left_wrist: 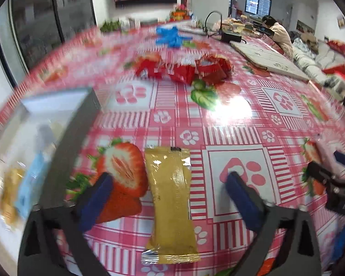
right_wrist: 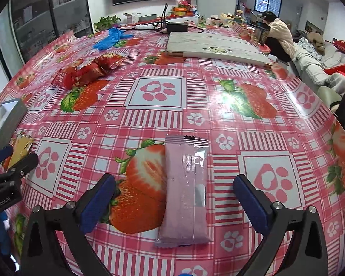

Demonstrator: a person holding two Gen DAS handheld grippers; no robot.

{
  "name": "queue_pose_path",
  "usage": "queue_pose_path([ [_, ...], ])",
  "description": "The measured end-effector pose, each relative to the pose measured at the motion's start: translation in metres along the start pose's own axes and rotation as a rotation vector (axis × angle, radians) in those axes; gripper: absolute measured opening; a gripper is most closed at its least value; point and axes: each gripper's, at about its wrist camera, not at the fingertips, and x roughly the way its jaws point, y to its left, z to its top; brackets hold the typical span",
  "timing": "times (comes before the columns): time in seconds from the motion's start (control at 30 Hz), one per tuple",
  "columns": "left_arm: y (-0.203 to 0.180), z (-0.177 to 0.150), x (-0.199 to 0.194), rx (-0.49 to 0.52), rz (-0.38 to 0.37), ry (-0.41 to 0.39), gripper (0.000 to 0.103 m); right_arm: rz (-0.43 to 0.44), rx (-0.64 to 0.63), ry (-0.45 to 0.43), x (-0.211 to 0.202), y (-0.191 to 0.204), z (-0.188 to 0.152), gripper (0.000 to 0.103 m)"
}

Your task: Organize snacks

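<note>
A yellow snack packet [left_wrist: 171,203] lies flat on the strawberry-print tablecloth, between the wide-apart blue pads of my left gripper [left_wrist: 170,201], which is open and not touching it. A grey-walled white box [left_wrist: 57,142] at the left holds a blue packet [left_wrist: 32,181] and a yellow one. In the right wrist view a pink snack packet [right_wrist: 185,191] lies between the pads of my open right gripper [right_wrist: 176,203], untouched. Red-wrapped snacks [left_wrist: 184,69] [right_wrist: 89,71] are heaped farther back. The left gripper [right_wrist: 11,158] shows at that view's left edge beside the yellow packet [right_wrist: 21,147].
A flat beige board [right_wrist: 216,48] lies far right on the table, with a black power adapter [right_wrist: 177,26] and cables behind it. Blue gloves [right_wrist: 110,38] rest at the back left. A person in a pale fleece [right_wrist: 279,34] sits beyond the table's far right corner.
</note>
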Motion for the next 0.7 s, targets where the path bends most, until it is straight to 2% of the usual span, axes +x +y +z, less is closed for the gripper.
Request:
queue_pose_path([
  [0.7, -0.0010, -0.0027, -0.0002, 0.003, 0.006, -0.004, 0.103, 0.001, -0.004, -0.007, 0.0005, 0.0011, -0.0009, 0.103],
])
